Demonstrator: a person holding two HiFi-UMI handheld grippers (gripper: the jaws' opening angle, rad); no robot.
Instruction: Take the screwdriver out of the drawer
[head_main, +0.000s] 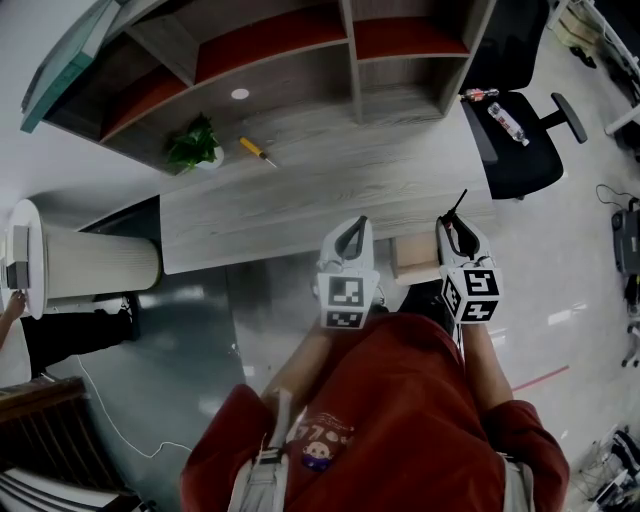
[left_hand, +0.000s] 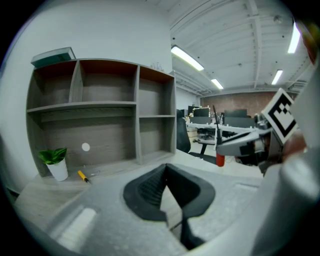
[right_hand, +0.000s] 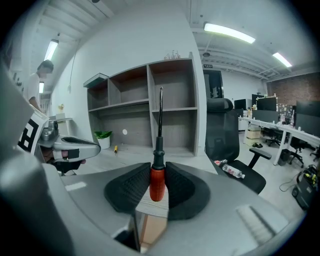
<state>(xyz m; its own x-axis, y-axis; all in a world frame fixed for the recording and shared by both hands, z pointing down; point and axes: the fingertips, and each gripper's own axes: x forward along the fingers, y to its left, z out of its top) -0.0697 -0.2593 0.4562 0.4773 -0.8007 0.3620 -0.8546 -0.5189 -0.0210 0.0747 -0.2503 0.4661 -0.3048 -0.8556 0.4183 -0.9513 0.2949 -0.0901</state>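
Observation:
My right gripper (right_hand: 157, 171) is shut on a red-handled screwdriver (right_hand: 157, 182), whose black shaft points up and away from the jaws. In the head view the right gripper (head_main: 452, 224) hovers at the desk's near edge, above the open wooden drawer (head_main: 415, 260), and the screwdriver's shaft (head_main: 458, 204) sticks out past the fingertips. Part of the drawer (right_hand: 150, 227) shows below the jaws. My left gripper (head_main: 356, 224) hangs just to the left, its pads meeting at the tips (left_hand: 167, 167) with nothing between them.
On the grey desk (head_main: 330, 180) lie a yellow screwdriver (head_main: 257, 151) and a small potted plant (head_main: 195, 145), in front of a shelf unit (head_main: 300, 50). A black office chair (head_main: 515, 140) with a bottle (head_main: 505, 122) on it stands at the right. A white cylinder (head_main: 90, 265) stands at the left.

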